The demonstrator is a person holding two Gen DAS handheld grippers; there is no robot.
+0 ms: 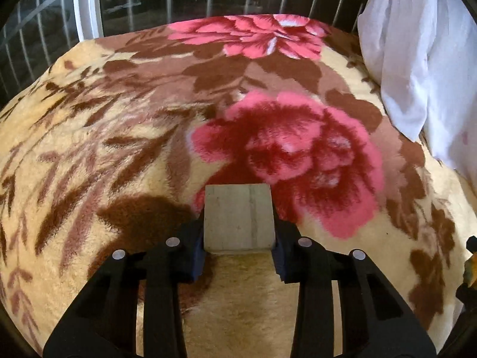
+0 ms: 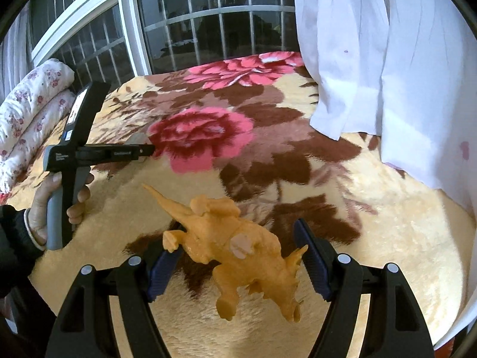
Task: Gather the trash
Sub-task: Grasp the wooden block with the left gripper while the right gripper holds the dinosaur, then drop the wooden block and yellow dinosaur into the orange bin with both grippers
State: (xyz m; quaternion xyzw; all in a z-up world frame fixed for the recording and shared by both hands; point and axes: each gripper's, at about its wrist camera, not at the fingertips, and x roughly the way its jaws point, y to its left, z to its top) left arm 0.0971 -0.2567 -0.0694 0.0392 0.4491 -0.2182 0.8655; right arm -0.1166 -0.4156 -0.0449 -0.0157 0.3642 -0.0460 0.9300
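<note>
One block point(image 1: 239, 217) and one orange toy dinosaur point(image 2: 235, 244) sit over a floral blanket point(image 1: 119, 149). The left gripper point(image 1: 239, 246) pinches the block between both pads, open blanket ahead to 12 o'clock, curtain point(image 1: 417, 59) at 2. The right gripper point(image 2: 238, 256) is spread wide around the dinosaur, its left pad touching; whether it grips, cannot tell.

Plush, plastic and matt board

We see a fluffy fleece blanket point(image 1: 119, 149), a matt pale cardboard piece point(image 1: 238, 217), a smooth orange plastic dinosaur toy point(image 2: 235, 247), thin white cloth curtain point(image 2: 387, 59) and ribbed blue pads point(image 2: 313, 262).
</note>
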